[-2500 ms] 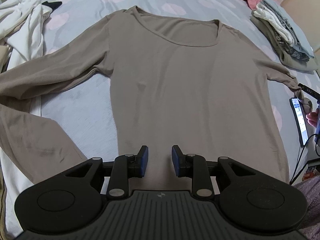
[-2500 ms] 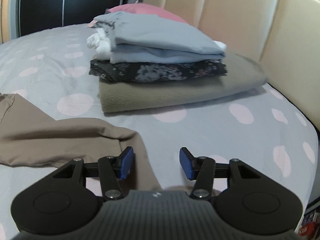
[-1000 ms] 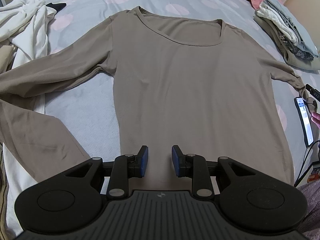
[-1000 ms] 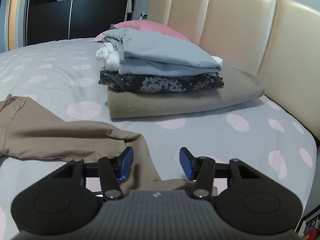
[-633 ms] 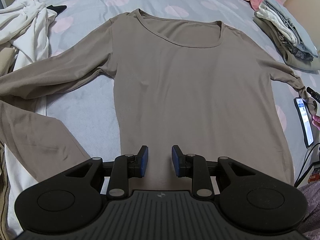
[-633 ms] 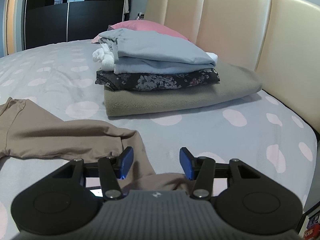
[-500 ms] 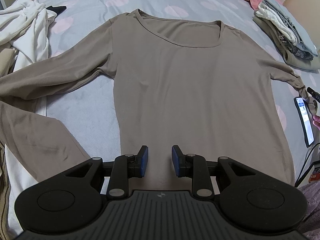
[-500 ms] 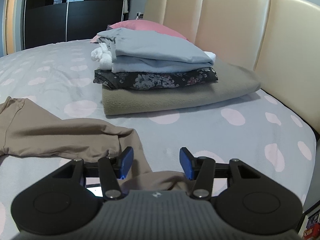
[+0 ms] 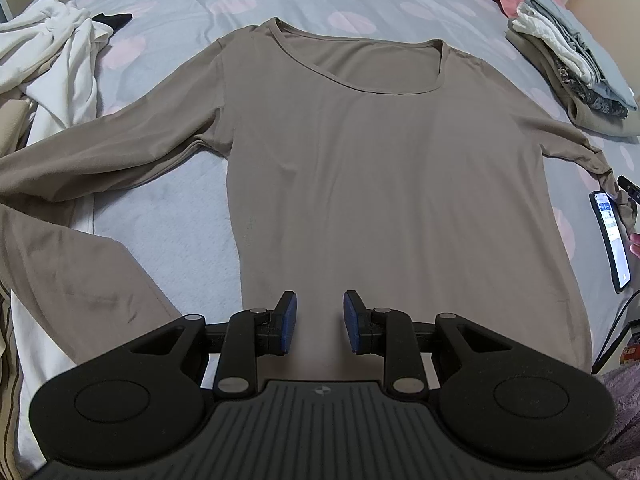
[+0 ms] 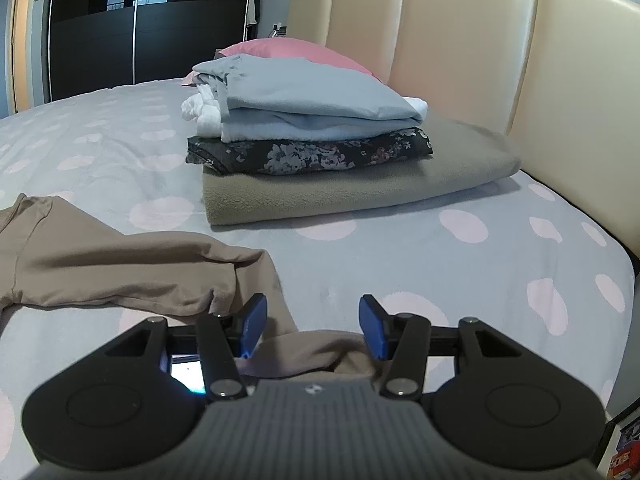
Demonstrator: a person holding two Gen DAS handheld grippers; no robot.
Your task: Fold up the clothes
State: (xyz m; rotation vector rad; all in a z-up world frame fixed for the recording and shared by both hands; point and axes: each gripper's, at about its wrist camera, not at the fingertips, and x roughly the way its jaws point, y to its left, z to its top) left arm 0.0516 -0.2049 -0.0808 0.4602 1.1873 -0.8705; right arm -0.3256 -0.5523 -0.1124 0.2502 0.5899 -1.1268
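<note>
Spotted bedsheet carries the taupe long-sleeve top flat ahead of the left gripper, jaws apart and empty, while the right gripper, also spread, hovers over its cuff; light, limp fabric, probably best pinched at hem or cuff.

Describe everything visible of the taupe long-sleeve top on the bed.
The taupe long-sleeve top lies flat and unfolded on the dotted grey bedsheet, scoop neckline away from the left gripper. It looks thin and stretchy. Both sleeves spread outward; one bunched cuff lies between the right gripper's open fingers.
</note>
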